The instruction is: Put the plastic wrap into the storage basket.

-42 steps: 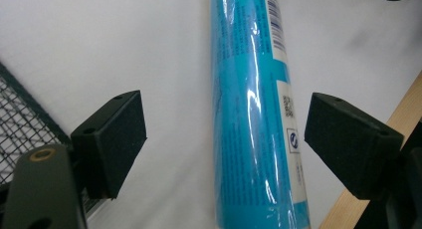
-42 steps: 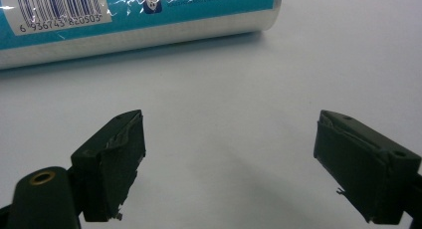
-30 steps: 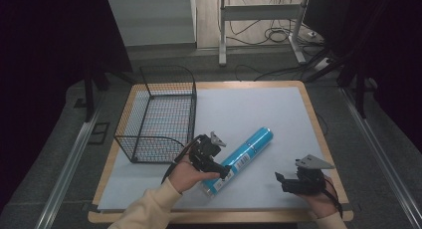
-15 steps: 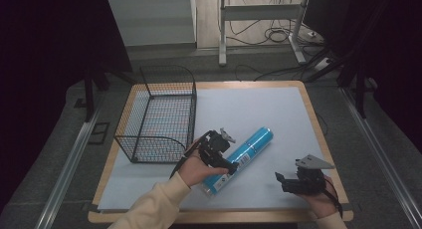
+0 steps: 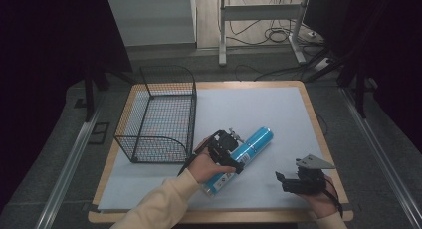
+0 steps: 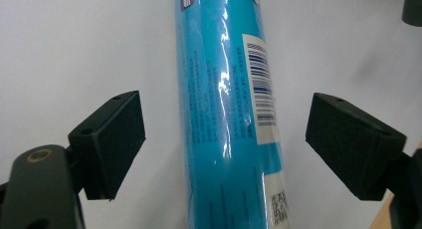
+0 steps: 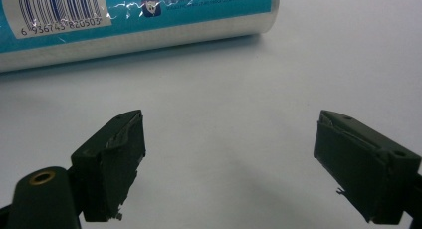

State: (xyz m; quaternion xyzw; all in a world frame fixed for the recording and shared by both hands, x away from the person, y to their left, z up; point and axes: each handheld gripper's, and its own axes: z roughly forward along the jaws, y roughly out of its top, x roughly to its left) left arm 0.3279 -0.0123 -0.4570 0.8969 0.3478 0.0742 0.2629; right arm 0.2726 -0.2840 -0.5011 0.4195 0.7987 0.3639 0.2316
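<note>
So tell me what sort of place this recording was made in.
Probably a lab or workshop recording bench, not a home: a wooden table under a white sheet, aluminium rails along the floor, loose cables behind, and staged props, a wire basket and a blue can.

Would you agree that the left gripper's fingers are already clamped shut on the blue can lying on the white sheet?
Not quite: the left gripper is open. In the left gripper view its fingers straddle the blue can with a gap on each side. The can does lie on the white sheet.
</note>
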